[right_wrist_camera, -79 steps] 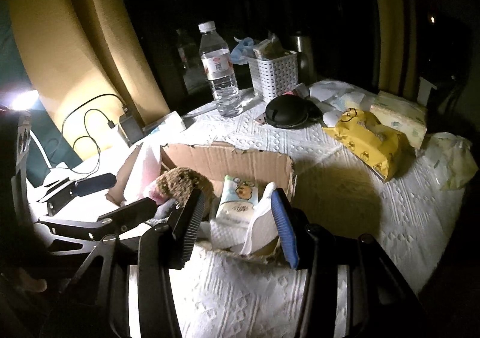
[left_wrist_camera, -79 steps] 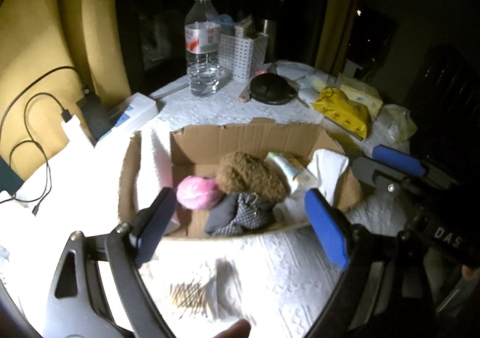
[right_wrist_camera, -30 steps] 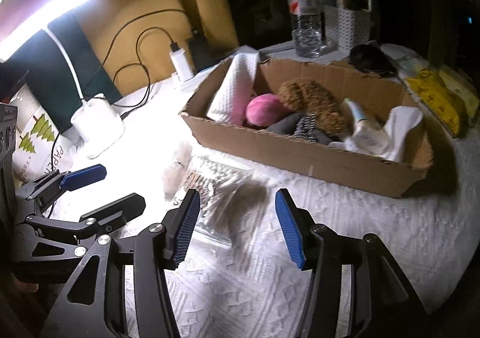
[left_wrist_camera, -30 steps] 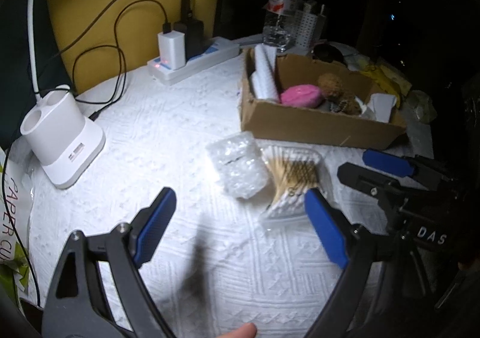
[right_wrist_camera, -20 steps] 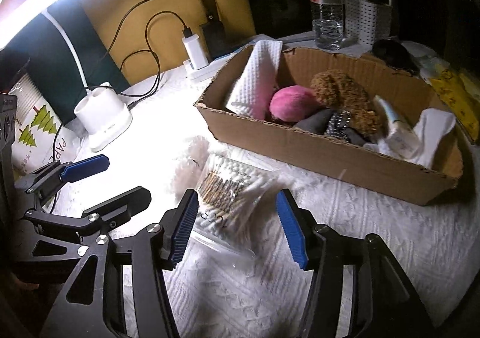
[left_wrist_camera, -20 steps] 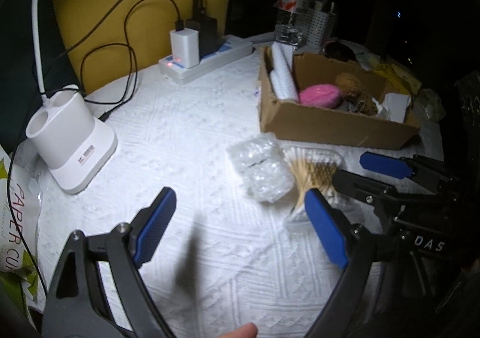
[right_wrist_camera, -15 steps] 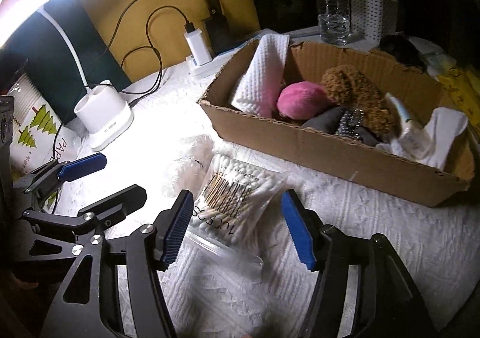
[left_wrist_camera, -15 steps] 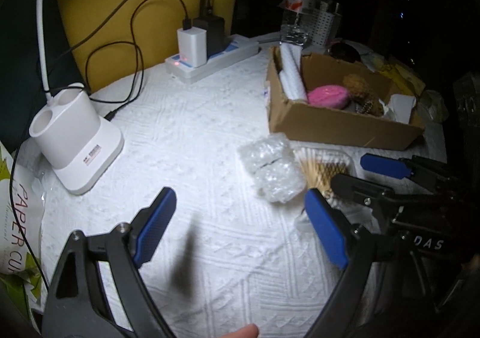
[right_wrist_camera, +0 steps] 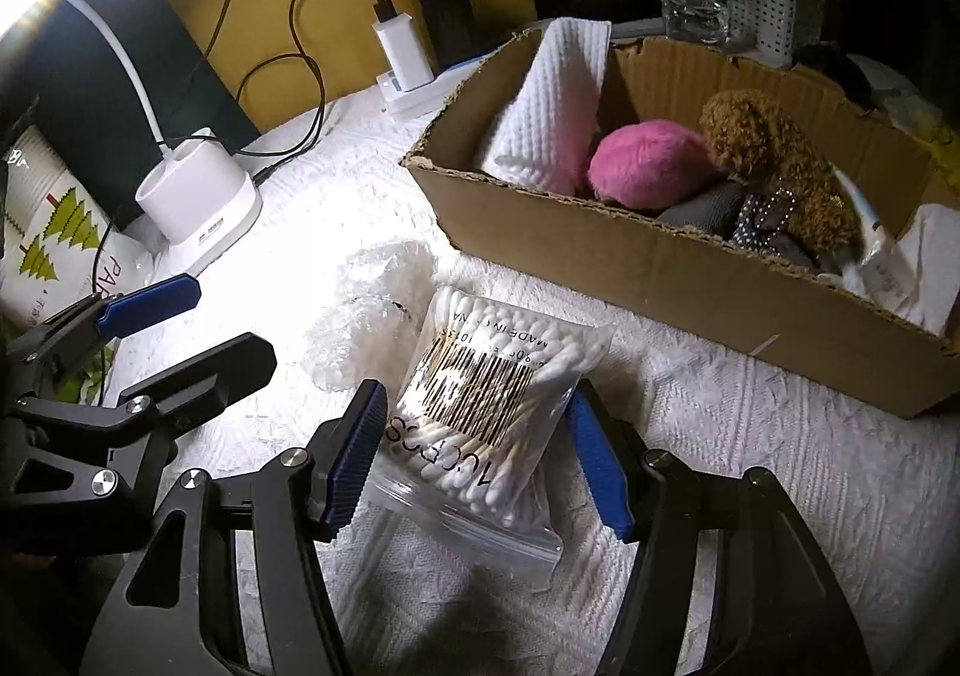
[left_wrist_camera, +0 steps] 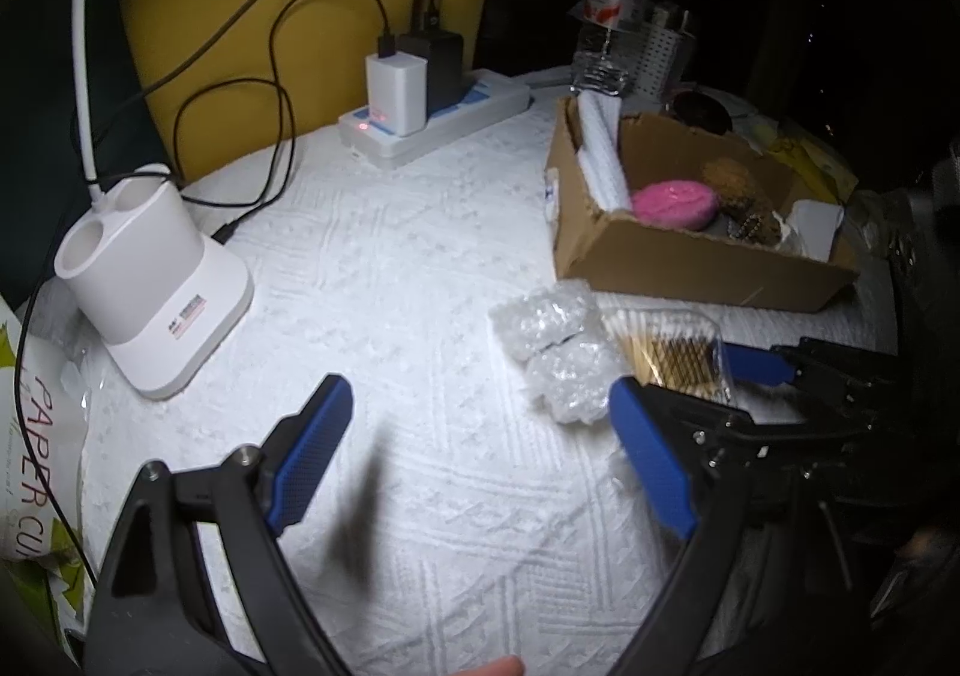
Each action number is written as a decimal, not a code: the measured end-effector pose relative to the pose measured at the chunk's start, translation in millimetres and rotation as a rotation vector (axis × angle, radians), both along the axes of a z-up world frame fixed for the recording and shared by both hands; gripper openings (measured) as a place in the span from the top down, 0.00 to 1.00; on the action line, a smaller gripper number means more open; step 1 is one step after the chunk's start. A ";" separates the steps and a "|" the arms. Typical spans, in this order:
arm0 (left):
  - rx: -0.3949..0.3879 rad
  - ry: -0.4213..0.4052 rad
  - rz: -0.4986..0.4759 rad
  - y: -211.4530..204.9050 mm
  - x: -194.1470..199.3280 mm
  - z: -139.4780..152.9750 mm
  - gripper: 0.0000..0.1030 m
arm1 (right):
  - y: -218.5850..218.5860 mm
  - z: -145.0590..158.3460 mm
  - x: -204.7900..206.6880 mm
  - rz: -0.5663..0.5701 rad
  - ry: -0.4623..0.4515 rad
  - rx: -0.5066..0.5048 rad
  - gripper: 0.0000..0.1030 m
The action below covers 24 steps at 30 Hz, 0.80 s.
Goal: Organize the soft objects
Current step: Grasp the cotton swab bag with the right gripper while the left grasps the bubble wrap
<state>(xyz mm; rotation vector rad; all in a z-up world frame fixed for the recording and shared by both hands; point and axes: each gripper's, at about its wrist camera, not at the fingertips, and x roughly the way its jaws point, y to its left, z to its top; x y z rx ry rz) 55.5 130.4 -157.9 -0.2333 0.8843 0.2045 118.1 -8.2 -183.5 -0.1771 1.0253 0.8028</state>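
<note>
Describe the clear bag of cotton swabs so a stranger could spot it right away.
Find the brown cardboard box on the white tablecloth. In front of it lies the clear zip bag of cotton swabs, beside crumpled bubble wrap. Only the bag bears a black barcode.

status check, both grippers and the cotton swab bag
Right gripper closing around the cotton swab bag, bag still on the cloth. Left gripper open, empty. Bubble wrap beside the bag, not blocking.

We see a worktop (left_wrist_camera: 420, 268) with a white textured cloth. On it lie a cardboard box (right_wrist_camera: 690, 268), a bag of cotton swabs (right_wrist_camera: 480, 394), bubble wrap (left_wrist_camera: 558, 346), a power strip (left_wrist_camera: 438, 123) and a white lamp base (left_wrist_camera: 150, 280).
</note>
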 end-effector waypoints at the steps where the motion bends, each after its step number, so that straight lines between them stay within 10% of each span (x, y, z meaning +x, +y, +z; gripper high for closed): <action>1: 0.001 0.000 -0.004 -0.9 1.4 0.1 0.14 | -1.1 0.3 0.4 0.001 0.000 0.001 0.48; 15: 0.018 0.002 -0.067 -22.6 31.0 -3.1 0.16 | -39.1 11.6 4.5 -0.059 -0.060 -0.011 0.54; 24: 0.009 0.038 -0.100 -31.3 42.5 -13.6 0.53 | -59.1 12.6 8.4 -0.091 -0.056 0.000 0.56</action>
